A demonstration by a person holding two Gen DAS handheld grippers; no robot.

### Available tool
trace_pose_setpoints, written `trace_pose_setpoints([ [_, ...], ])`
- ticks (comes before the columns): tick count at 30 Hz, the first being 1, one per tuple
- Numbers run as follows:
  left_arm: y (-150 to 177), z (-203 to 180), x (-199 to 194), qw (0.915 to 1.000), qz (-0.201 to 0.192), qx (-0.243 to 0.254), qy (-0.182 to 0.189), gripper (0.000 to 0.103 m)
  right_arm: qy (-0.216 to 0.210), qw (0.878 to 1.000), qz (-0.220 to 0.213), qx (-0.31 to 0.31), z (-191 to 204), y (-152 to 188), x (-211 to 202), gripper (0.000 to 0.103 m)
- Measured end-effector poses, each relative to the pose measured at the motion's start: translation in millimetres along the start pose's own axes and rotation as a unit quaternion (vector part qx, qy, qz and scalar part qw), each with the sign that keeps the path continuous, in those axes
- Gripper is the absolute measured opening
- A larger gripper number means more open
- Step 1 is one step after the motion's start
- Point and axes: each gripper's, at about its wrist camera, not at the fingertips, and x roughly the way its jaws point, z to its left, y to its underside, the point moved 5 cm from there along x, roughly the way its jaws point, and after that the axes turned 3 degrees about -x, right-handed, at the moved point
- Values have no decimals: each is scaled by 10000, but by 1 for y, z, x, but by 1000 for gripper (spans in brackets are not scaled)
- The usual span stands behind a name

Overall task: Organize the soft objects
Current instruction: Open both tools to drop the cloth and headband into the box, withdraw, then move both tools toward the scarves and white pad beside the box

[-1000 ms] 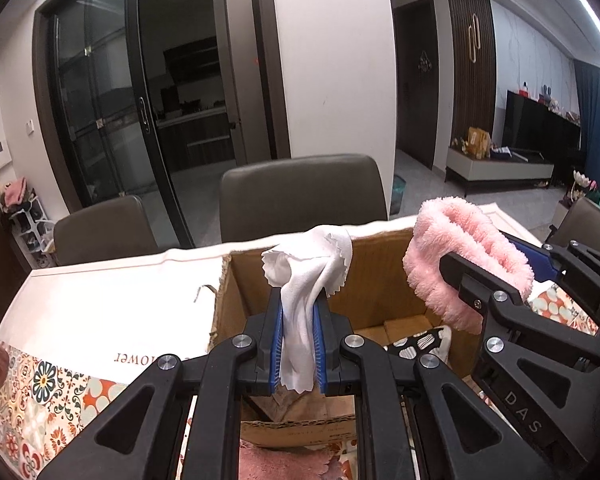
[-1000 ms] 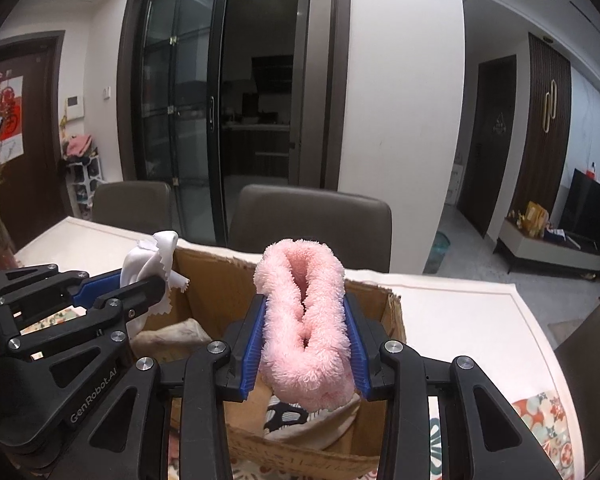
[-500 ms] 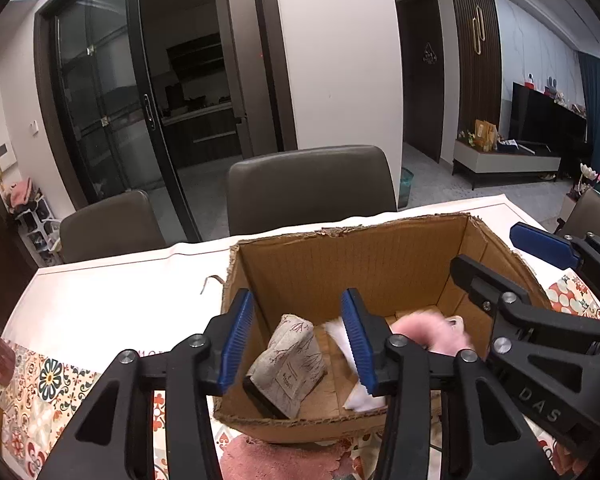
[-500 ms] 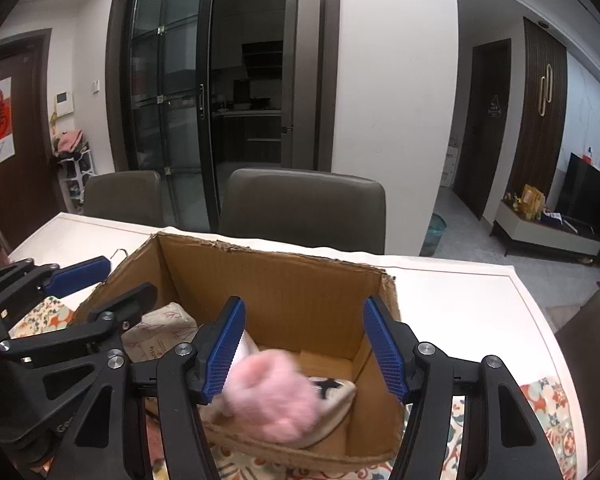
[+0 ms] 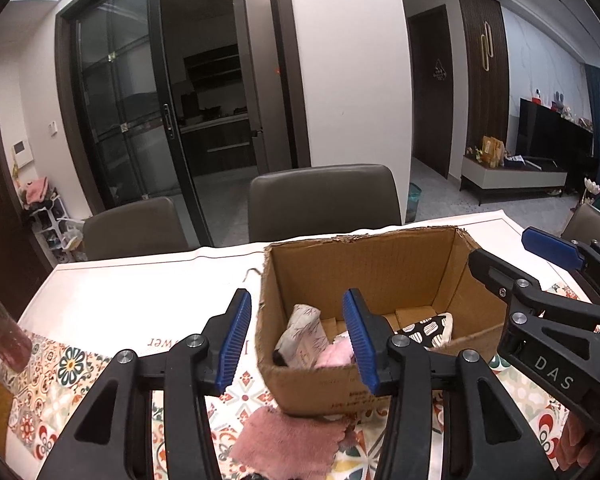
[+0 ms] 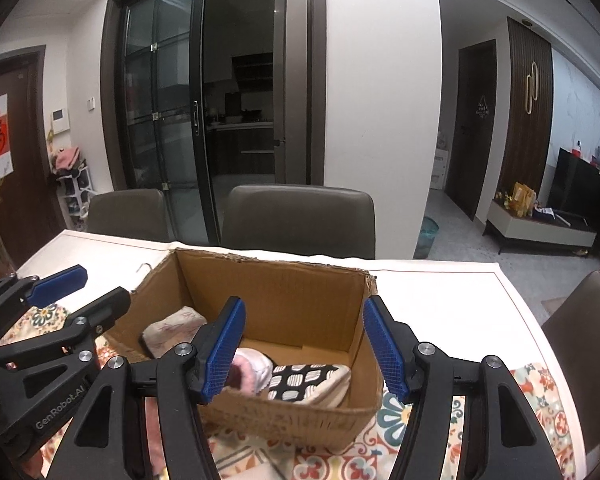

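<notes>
Both claws, left claw [image 5: 296,336] and right claw [image 6: 304,350], gape empty; the pink cloth [image 5: 288,442] at the desk's near edge is light, limp; pinch a bunched fold.

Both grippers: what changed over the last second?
Left gripper let go of the white cloth, right gripper the fluffy pink piece, which now lies in the cardboard box. Both jaws have just opened, nothing between them. Box, pink towel and patterned pouch stayed put.
</notes>
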Motion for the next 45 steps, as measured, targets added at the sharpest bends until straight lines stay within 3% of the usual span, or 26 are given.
trace_pose_setpoints([
  [21,36,20,-69,9989,42,-108,-463,54,-273,9993,205,119,20,32,-42,63],
  [24,42,20,-78,9986,46,-111,-507,55,-290,9992,228,131,22,38,-47,71],
  [45,97,32,-111,9963,249,-363,-735,68,-556,9968,547,159,42,87,-64,72],
])
